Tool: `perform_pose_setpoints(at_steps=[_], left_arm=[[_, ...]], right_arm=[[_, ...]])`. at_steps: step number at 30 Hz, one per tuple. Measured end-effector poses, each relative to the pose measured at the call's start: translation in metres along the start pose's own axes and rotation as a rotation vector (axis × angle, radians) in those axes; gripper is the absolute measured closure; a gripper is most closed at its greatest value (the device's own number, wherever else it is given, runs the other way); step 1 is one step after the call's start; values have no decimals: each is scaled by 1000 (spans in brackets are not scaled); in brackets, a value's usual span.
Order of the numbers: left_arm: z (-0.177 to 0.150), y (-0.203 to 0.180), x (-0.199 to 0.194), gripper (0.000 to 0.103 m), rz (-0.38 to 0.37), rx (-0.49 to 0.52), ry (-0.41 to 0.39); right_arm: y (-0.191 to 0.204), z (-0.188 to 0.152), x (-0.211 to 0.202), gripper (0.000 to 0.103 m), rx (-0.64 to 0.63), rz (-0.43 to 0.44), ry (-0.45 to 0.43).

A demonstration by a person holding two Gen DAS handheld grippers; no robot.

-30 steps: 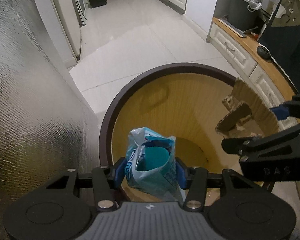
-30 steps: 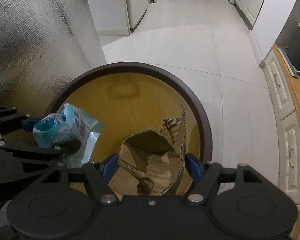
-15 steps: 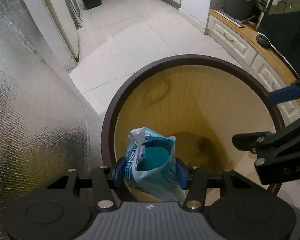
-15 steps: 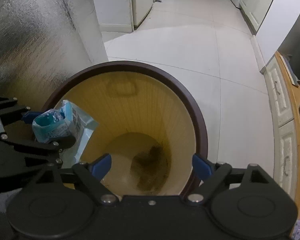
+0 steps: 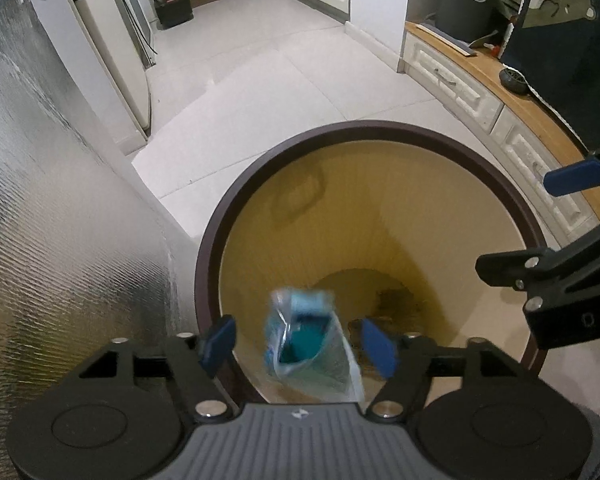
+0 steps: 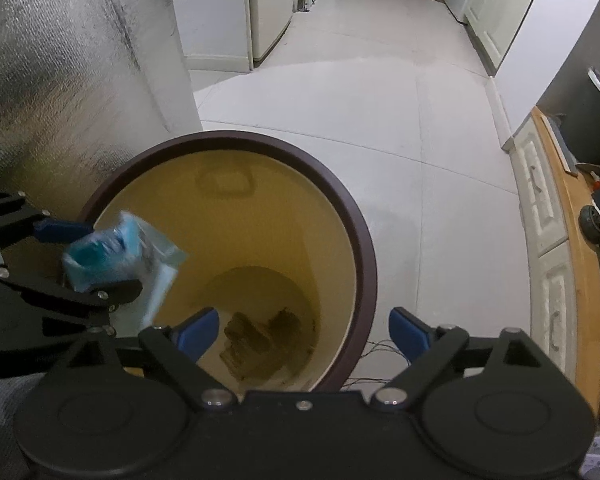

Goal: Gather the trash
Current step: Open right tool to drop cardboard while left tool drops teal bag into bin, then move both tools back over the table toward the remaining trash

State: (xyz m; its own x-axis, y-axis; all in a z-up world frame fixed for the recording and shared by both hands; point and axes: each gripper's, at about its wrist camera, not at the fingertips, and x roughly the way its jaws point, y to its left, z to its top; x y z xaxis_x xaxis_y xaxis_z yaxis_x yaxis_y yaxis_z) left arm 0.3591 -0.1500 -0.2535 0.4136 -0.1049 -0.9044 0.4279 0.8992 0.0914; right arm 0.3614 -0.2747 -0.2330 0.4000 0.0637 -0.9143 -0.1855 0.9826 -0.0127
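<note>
Left wrist view looks steeply down into a round trash bin (image 5: 204, 264) with a dark brown rim and a yellowish inner wall. The left hand-held gripper (image 5: 298, 340) hangs over the bin's near edge, and its jaws are opening: the blue pads (image 5: 220, 338) stand apart from the blue plastic packet (image 5: 304, 340) that sits between them, blurred, with a gap on each side. No pad presses on the packet; it is over the bin's inside, just ahead of the left hand-held gripper's body. Far down at the bottom of the bin, beyond the packet, a dark patch shows, too dim here to name.

From the right wrist view, the right hand-held gripper (image 6: 304, 330) is spread wide above the same bin, its blue pads (image 6: 198, 332) well apart with nothing between them. Straight below it, on the bin floor, lie crumpled brown cardboard pieces (image 6: 260, 336). Off to its left side, the left hand-held gripper's black fingers bracket the blurred packet near the bin's rim.

Beyond both hand-held grippers stretches a pale tiled floor (image 6: 340, 100). A silvery quilted foil surface (image 5: 40, 220) rises on the left side of the left hand-held gripper, and a white cabinet with a wooden top (image 6: 556, 220) runs along the right side of the right one.
</note>
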Motion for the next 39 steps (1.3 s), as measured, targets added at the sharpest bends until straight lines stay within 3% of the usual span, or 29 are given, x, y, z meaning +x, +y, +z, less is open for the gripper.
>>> perform_pose_setpoints(at_steps=[21, 31, 39], left_arm=[[-12, 1, -22, 17, 29, -20, 8], [-26, 3, -39, 8, 50, -57, -4], [-39, 1, -64, 2, 54, -81, -36]], right_arm=[[-1, -15, -16, 10, 3, -6, -27], [-2, -30, -35, 0, 17, -15, -67], [-2, -47, -58, 0, 34, -35, -109]])
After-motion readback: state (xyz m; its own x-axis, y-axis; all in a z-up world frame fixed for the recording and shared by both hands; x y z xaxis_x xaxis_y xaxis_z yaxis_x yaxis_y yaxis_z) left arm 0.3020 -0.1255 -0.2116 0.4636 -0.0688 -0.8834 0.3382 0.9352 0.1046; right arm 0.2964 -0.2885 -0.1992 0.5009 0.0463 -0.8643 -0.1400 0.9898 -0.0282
